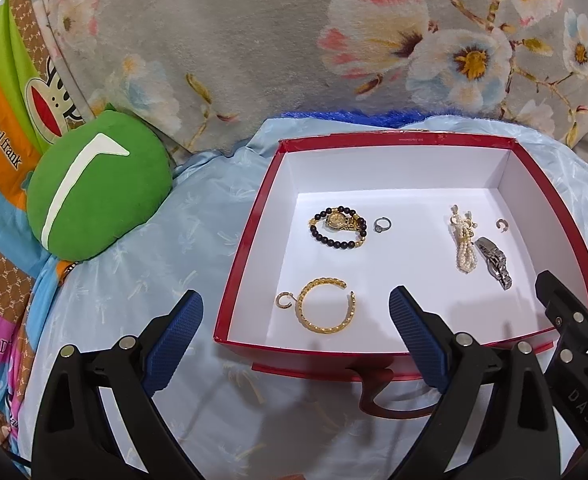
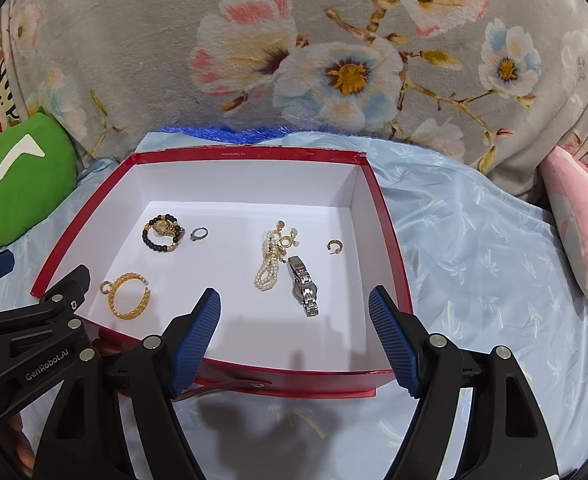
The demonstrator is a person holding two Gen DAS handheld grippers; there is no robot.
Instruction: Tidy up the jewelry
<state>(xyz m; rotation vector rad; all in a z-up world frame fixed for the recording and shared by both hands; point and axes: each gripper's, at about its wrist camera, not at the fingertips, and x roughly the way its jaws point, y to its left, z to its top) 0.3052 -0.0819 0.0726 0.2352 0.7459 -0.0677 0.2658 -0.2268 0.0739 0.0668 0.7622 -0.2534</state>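
A red box with a white inside lies on a light blue sheet. In it lie a gold bangle with a small hoop earring beside it, a black bead bracelet with a gold watch, a silver ring, a pearl bracelet, a silver watch and another hoop earring. My left gripper is open and empty over the box's near left corner. My right gripper is open and empty over the box's near edge.
A green round cushion lies left of the box. A grey floral blanket rises behind it. A pink pillow lies at the right. A striped cartoon cloth is at the far left.
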